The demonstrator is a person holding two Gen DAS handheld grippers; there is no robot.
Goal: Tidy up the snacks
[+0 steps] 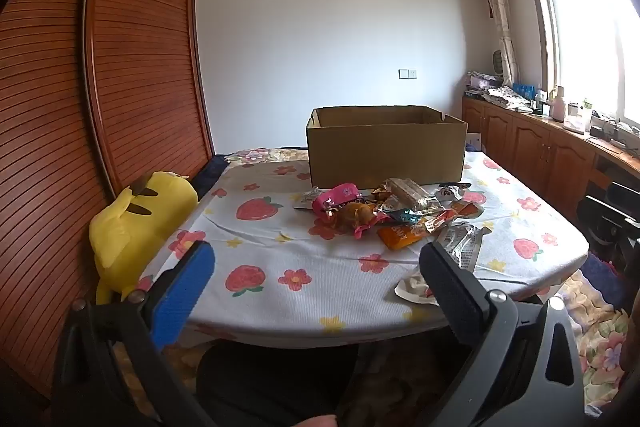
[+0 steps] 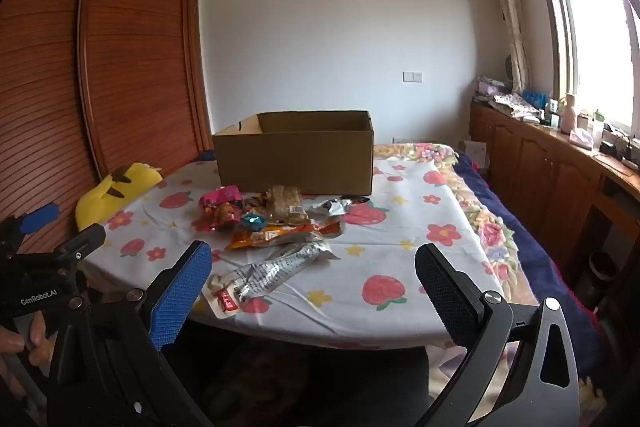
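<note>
A pile of snack packets (image 1: 396,211) (image 2: 272,219) lies on the table with the strawberry cloth (image 1: 280,267) (image 2: 400,247), just in front of an open cardboard box (image 1: 386,147) (image 2: 296,153). A pink packet (image 1: 338,197) (image 2: 220,197) sits at the pile's left, an orange one (image 1: 400,237) (image 2: 280,237) in front. A silver packet (image 1: 460,245) (image 2: 272,273) lies nearest the front edge. My left gripper (image 1: 316,267) hovers open over the near table edge, nothing between its fingers. My right gripper (image 2: 312,267) is open too, short of the silver packet. The left gripper also shows at the left edge (image 2: 40,231) of the right wrist view.
A yellow plush toy (image 1: 136,219) (image 2: 116,193) leans at the table's left side against a wooden slatted wardrobe (image 1: 120,67). A low wooden cabinet (image 1: 540,151) (image 2: 552,167) with clutter runs under the window on the right. A flowered blanket (image 2: 492,227) lies right of the table.
</note>
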